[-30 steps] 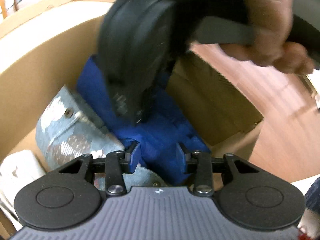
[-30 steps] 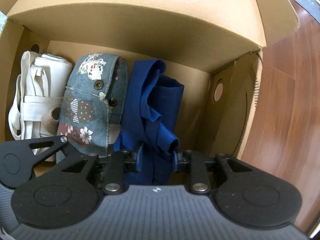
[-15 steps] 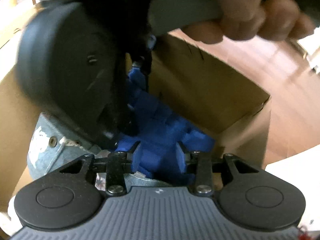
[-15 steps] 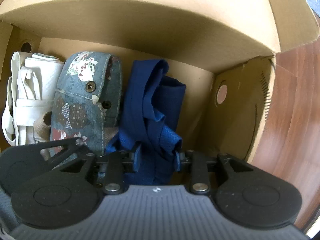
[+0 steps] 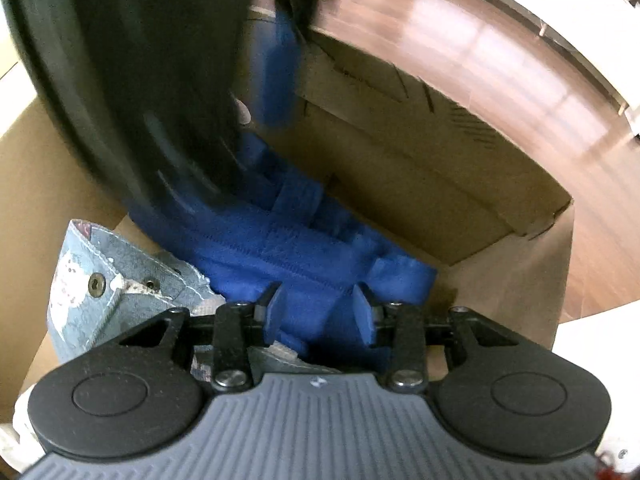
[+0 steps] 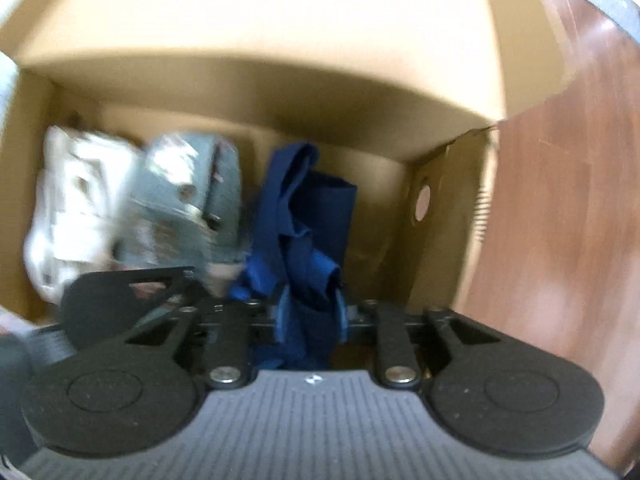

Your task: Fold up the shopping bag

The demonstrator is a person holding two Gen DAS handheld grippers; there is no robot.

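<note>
The blue bag [image 6: 304, 216] is seen folded in the box [image 6: 256, 64], beside a patterned bag [image 6: 192, 200]. Its fabric lies between the half-open left gripper [image 5: 320, 312]. The right gripper [image 6: 310, 316] has just been opening, blue fabric between its jaws.

Open brown cardboard box [image 6: 448, 208] stands on reddish wooden floor [image 6: 560, 240]; in it, side by side: folded white cloth bag [image 6: 72, 208], grey-blue patterned fabric pouch [image 6: 188, 200], folded blue shopping bag [image 6: 316, 208]
</note>
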